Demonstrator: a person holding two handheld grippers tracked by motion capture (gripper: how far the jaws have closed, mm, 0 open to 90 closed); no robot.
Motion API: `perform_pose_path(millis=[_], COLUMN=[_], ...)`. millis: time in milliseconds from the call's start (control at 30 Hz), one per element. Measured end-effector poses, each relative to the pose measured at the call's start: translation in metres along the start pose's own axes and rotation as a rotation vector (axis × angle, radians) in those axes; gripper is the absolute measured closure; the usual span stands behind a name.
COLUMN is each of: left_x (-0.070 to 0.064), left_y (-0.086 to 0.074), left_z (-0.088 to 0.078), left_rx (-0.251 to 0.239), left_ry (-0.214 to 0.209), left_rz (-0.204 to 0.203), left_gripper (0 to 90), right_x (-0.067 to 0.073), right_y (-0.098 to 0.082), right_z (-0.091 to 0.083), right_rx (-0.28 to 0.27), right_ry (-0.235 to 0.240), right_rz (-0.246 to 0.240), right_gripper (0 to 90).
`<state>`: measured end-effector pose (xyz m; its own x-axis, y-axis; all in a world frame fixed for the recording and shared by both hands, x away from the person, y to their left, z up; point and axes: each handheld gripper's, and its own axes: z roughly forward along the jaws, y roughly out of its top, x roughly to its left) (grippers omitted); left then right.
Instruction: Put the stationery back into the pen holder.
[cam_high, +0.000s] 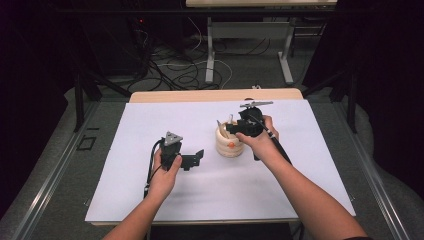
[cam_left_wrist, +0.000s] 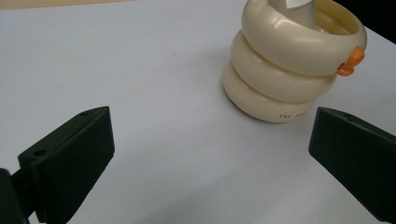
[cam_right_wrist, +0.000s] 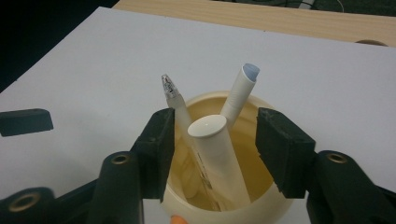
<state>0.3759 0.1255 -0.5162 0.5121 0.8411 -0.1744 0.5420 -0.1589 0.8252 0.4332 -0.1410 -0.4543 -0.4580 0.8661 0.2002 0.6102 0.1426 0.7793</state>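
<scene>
White table (cam_high: 150, 200), open right claw (cam_right_wrist: 215, 140) over pen holder (cam_right_wrist: 224, 210)

**Open sheet all round, crowded cup mouth**

The white surface (cam_high: 150, 125) lies bare left, right and in front of the cream ringed cup (cam_high: 229, 142). Three white pens (cam_right_wrist: 219, 154) lean out of its mouth, between the right gripper's (cam_right_wrist: 215, 140) parted fingers (cam_right_wrist: 280, 149). The left gripper (cam_left_wrist: 210, 154) faces the cup across bare sheet.

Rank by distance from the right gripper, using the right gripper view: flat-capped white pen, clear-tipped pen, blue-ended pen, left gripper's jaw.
1. Flat-capped white pen: between the right gripper's open jaws, in the cream holder.
2. Clear-tipped pen: against the left-hand jaw, too close to call with 1.
3. Blue-ended pen: leaning beyond.
4. Left gripper's jaw: far left on the white sheet.
</scene>
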Motion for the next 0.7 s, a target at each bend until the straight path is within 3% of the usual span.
perform_pose_path(millis=[367, 700], left_x=[0.013, 0.026], left_y=[0.001, 0.002], left_z=[-0.004, -0.009], left_rx=[-0.009, -0.015], left_ry=[0.030, 0.056], left_rz=[-0.035, -0.064], left_gripper=[0.1, 0.1], right_x=[-0.008, -0.027], right_y=[-0.002, -0.016], right_z=[-0.021, -0.034], right_rx=[-0.054, -0.080], right_ry=[0.010, -0.029], right_rz=[-0.022, -0.003], right_gripper=[30.3, 20.8])
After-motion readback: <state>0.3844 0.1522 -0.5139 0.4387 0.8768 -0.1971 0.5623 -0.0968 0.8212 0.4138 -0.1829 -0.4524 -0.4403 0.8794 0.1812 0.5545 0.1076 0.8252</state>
